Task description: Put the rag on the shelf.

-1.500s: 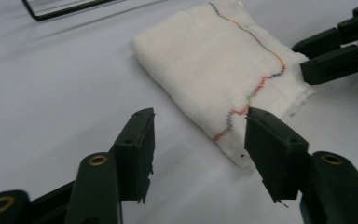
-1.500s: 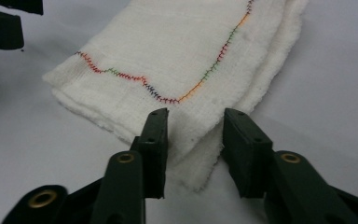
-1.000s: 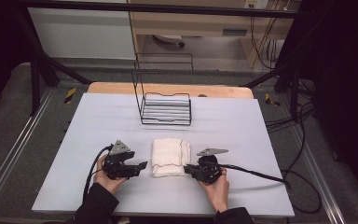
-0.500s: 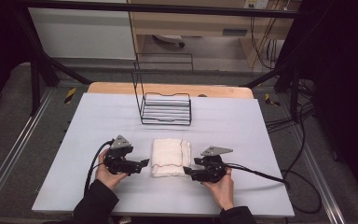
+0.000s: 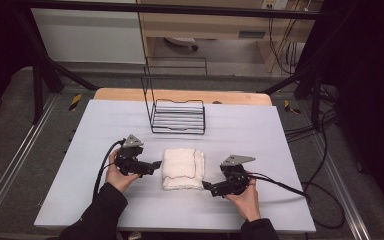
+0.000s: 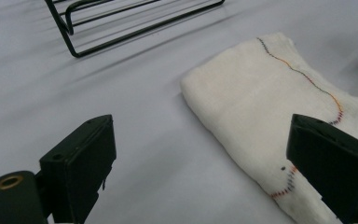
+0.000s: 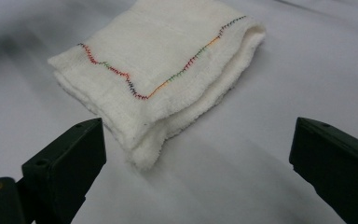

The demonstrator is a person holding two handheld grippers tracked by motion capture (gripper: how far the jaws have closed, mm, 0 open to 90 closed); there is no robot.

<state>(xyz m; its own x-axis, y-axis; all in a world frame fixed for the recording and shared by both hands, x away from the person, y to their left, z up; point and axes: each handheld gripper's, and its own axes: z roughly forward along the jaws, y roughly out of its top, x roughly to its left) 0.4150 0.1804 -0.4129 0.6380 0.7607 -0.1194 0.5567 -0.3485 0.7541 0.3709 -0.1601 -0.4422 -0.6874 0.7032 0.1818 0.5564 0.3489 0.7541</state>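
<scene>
A folded white towel (image 5: 182, 169) with coloured stitching lies flat on the white table (image 5: 260, 135). My left gripper (image 5: 156, 164) sits just off the towel's left edge and points at it. Its jaws have just been opening and stand wide, pressing on nothing. In the left gripper view the towel (image 6: 265, 98) lies ahead, toward the right jaw of my left gripper (image 6: 200, 128). My right gripper (image 5: 206, 187) is at the towel's near right corner; its jaws have just been opening too. In the right gripper view the towel (image 7: 158, 60) lies beyond my right gripper (image 7: 199, 128).
A black wire rack (image 5: 177, 117) stands upright farther back on the table, behind the towel. A wooden edge (image 5: 180, 95) runs along the table's far side. Cables (image 5: 280, 182) trail from both grippers across the table; the right one runs off the right edge.
Both grippers have opened their jaws at the towel's sides. The left hand has shifted a little farther up the table; the right gripper has eased back to the towel's near right corner.
</scene>
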